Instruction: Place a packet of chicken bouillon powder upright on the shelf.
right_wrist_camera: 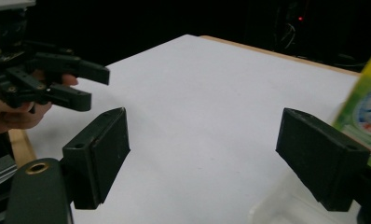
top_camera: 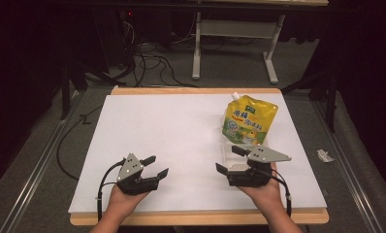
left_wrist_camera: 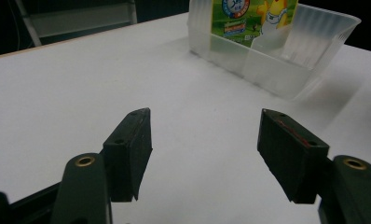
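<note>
A yellow and green spouted pouch (top_camera: 249, 120) stands upright in a clear plastic bin (top_camera: 226, 146) on the right half of the white table top (top_camera: 171, 126). My right gripper (top_camera: 227, 158) is open at the bin's near left corner, with nothing between its jaws. My left gripper (top_camera: 157, 165) is open too, low over bare table near the front left. In the left gripper view the gripper (left_wrist_camera: 205, 114) faces the bin (left_wrist_camera: 277, 70) and pouch (left_wrist_camera: 249, 18) from a distance. The right gripper view has the gripper (right_wrist_camera: 204, 114), the pouch (right_wrist_camera: 365, 107) at the right edge and the left gripper (right_wrist_camera: 97, 88).
A wooden rim (top_camera: 196, 217) borders the table's front edge. Behind the table stand white desk legs (top_camera: 197, 48) among black cables (top_camera: 152, 63) on the grey floor. A small scrap of paper (top_camera: 324, 155) lies on the floor to the right.
</note>
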`<state>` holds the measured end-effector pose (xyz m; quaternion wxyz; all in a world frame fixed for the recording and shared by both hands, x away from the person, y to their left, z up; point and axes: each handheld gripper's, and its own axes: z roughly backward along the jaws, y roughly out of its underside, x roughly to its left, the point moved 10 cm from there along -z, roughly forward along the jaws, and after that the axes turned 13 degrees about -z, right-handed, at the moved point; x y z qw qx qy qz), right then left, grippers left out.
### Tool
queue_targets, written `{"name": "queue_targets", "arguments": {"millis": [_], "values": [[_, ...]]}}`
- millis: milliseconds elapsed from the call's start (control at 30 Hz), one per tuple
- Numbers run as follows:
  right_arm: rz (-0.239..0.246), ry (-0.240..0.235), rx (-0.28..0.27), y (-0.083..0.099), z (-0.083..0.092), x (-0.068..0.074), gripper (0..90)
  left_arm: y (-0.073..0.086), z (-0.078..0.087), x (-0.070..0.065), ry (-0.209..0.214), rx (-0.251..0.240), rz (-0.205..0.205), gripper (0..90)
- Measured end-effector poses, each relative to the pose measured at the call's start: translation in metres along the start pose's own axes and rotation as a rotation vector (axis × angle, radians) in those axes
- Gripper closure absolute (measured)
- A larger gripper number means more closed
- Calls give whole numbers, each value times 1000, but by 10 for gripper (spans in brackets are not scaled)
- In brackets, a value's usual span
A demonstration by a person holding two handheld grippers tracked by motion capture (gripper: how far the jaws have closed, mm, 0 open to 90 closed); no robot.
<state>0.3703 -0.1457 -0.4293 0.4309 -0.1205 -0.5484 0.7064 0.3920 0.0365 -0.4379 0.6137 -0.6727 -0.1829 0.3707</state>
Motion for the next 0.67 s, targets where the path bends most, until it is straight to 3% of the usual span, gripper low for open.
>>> {"name": "queue_targets", "arguments": {"millis": [233,433,667], "values": [[26,-26,92,42,-11,9,173,10,-6,-2,4,33,-18,354],[-10,-46,77,40,-6,5,177,11,-8,-3,1,38,-12,352],[-2,-42,79,40,-6,3,181,12,-8,-2,1,43,-11,351]]}}
